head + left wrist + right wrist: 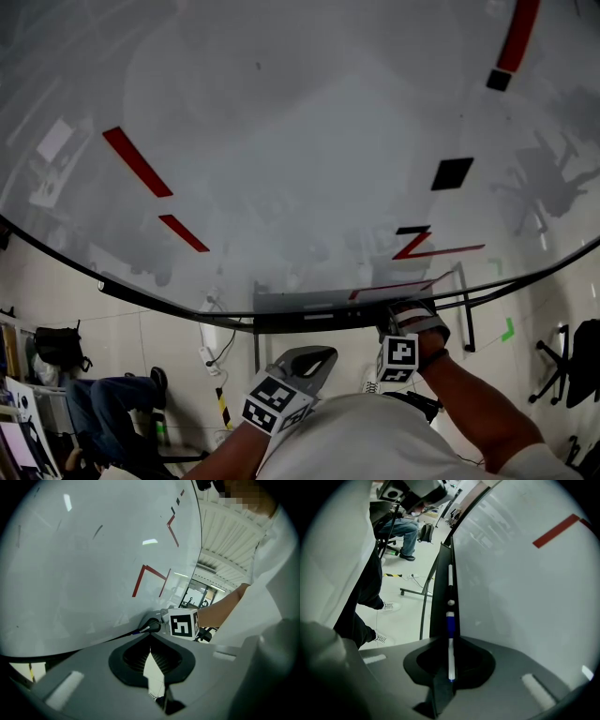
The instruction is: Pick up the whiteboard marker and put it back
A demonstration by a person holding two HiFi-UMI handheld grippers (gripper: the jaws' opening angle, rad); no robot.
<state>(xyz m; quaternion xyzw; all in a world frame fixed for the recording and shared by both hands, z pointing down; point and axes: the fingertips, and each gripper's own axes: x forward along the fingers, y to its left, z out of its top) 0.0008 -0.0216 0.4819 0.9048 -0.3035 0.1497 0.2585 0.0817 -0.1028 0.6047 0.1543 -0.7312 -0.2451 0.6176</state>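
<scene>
The whiteboard marker (450, 624) has a white barrel and a blue cap. It lies lengthwise along the dark tray (440, 597) at the whiteboard's (525, 602) lower edge. My right gripper (450, 645) points down at the tray and is shut on the marker's white barrel, with the blue cap sticking out past the fingertips. In the head view the right gripper (409, 321) sits at the tray (309, 319). My left gripper (309, 358) hangs back below the tray, shut and holding nothing. From the left gripper (150, 651) view, the right gripper's marker cube (183, 623) shows at the board's edge.
A second, white and black marker (450, 581) lies farther along the tray. Red lines (138, 161) and black squares (452, 172) mark the board. Someone sits at the lower left (103, 403). The board's stand legs (412, 591) rest on the floor, and an office chair (562, 361) is at the right.
</scene>
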